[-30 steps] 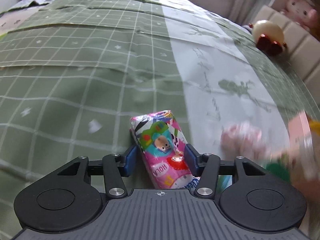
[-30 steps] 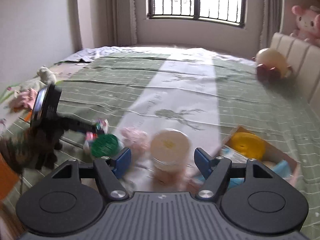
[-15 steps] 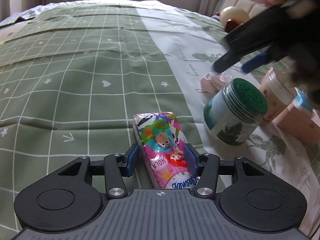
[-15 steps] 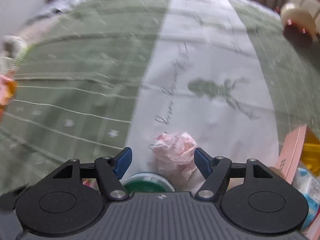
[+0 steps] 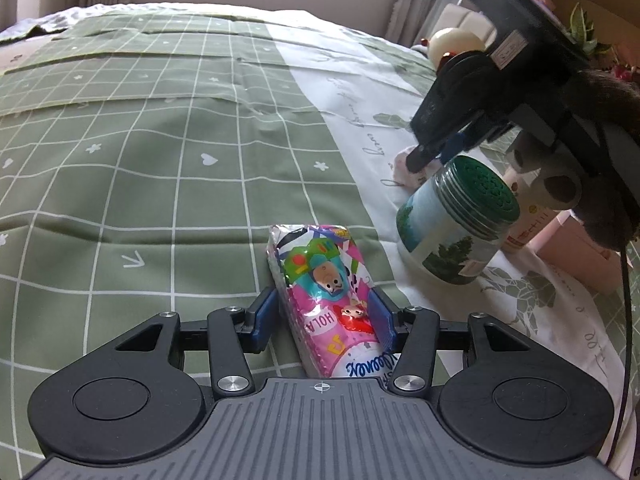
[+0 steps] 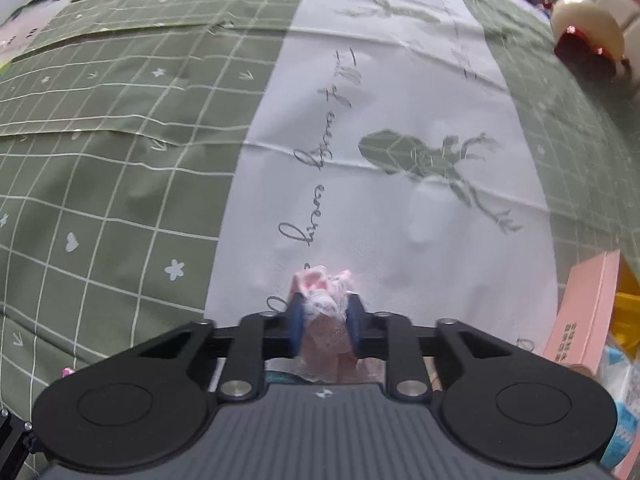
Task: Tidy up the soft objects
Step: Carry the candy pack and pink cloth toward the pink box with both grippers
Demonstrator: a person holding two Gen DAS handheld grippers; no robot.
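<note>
On the bedspread (image 5: 160,160), left hand-held gripper (image 5: 326,316) grasping tissue pack (image 5: 324,284), right hand-held gripper (image 6: 323,320) clenched on pink wad (image 6: 322,300), green-lidded jar (image 5: 456,224) alongside.

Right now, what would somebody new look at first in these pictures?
Probably the bright cartoon tissue pack, gripped in the left gripper low over the green checked bedspread. Next, the crumpled pink cloth pinched in the right gripper over the white stripe, and the green-lidded jar standing just right of the tissue pack.
</note>
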